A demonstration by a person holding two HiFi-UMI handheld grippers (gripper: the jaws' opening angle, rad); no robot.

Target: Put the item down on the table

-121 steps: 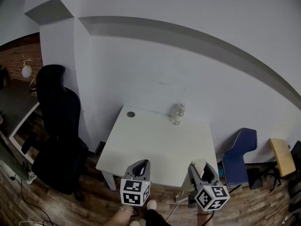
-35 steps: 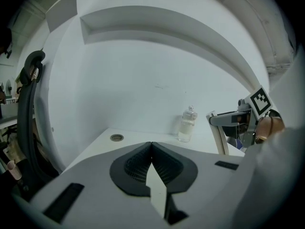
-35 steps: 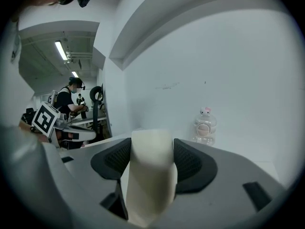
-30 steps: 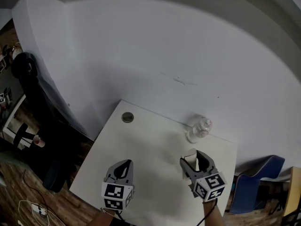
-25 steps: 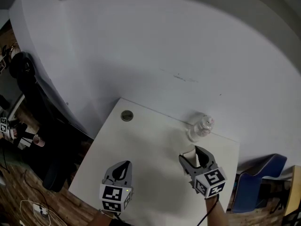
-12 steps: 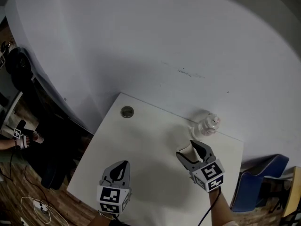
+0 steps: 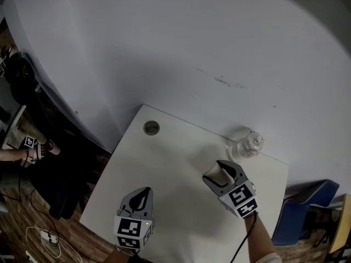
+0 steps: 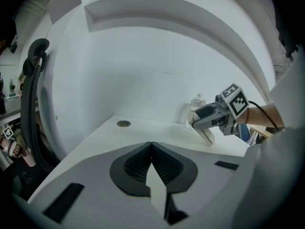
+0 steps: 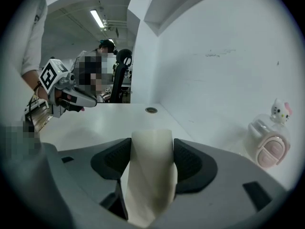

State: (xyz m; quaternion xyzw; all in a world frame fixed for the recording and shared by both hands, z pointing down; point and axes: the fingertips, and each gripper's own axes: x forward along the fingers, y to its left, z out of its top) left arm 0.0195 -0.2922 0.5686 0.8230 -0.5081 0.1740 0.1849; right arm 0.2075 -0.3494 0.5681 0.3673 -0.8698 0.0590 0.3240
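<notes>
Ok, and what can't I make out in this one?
Lower end of the item: hidden by the right gripper in the right gripper view.
Whether the item touches the table: covered by the right gripper in the head view, too small in the left gripper view.
Detail on the bottle: blurred in the head view.

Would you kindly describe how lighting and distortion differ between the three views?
Head view: dim, grey, low contrast. Left gripper view: brighter, fisheye-curved wall ledge, dark vignetted corners. Right gripper view: same vignette, ceiling light glaring at upper left.
</notes>
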